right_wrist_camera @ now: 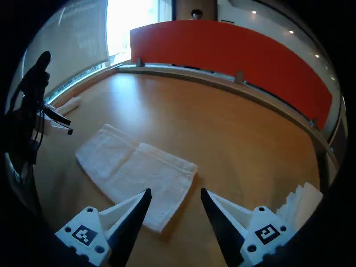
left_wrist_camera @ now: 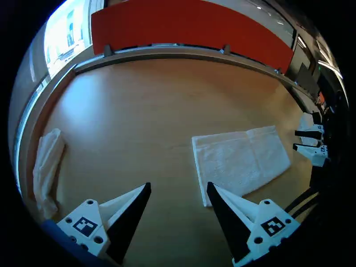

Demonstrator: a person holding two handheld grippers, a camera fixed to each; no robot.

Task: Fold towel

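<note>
White towel flat on the wooden table, already folded into a rectangle, with the straight edge of an upper layer crossing it partway along. In the left gripper view, ahead and to the right of the left gripper, near corner hidden behind the tip of one black finger; jaws wide apart, nothing between them but bare tabletop. In the right gripper view, ahead and to the left of the right gripper, near edge running behind one fingertip; jaws here also spread wide and holding nothing. From the left gripper view, right gripper at the far right, just past the towel's short end, fingers apart; touching the cloth or not, impossible to tell. From the right gripper view, left gripper as a dark shape with trailing cables at the left edge, off the towel's far end. Near the table's left edge, a second cloth, white and loosely bunched into a long strip, well apart from the towel. At the opposite side, a stack of folded white cloths, beside the right gripper. Along the table's far edge, an upright orange-red panel; beyond it, a bright window.
</note>
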